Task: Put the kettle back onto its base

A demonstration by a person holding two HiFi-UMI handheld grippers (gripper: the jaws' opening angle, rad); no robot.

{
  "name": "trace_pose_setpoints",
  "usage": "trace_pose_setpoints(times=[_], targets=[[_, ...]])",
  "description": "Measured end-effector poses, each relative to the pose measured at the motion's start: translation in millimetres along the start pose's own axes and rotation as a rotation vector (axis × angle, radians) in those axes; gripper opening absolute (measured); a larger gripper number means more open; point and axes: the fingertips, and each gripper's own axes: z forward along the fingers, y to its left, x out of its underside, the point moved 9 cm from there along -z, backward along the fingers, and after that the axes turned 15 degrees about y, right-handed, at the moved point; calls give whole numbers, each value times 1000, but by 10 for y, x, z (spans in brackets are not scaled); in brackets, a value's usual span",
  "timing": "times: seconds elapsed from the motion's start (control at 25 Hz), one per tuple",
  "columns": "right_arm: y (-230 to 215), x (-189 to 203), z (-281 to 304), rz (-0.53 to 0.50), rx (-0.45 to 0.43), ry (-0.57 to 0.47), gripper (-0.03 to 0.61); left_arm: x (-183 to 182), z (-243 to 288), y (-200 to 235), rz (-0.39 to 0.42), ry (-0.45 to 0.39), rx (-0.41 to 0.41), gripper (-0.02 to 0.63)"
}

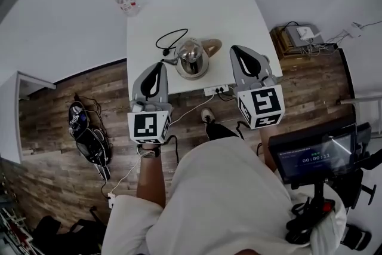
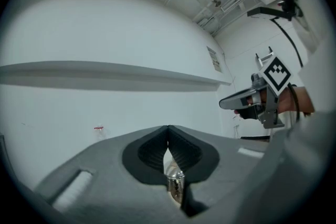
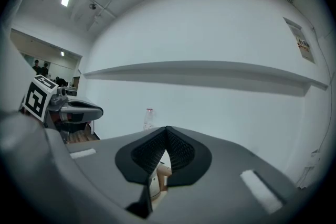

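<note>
Claw on the left (image 2: 168, 131) closed and empty; right claw (image 3: 167, 131) likewise.

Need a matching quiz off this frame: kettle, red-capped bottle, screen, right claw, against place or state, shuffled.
Things:
1. kettle
2. red-capped bottle
3. screen
4. right claw

Place or state:
a. shut, nothing held
b. on the white table
c. past the table's far left corner
d. lit, low at the head view's right

Pairs: 1-b, 2-c, 3-d, 4-a
</note>
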Motion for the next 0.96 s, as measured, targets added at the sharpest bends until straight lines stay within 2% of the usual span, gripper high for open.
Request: trace_pose_setpoints(times=[0.44, 0.76, 0.96], targets=[[513, 73, -939, -23, 30, -70, 2, -186, -924, -387, 65, -96, 16, 6], [881, 219, -1628, -29, 46, -98, 2, -139, -1606, -692, 104, -110, 34, 6], [947, 232, -1726, -39, 42, -109, 2, -146, -1738, -646, 106, -113, 21, 6]])
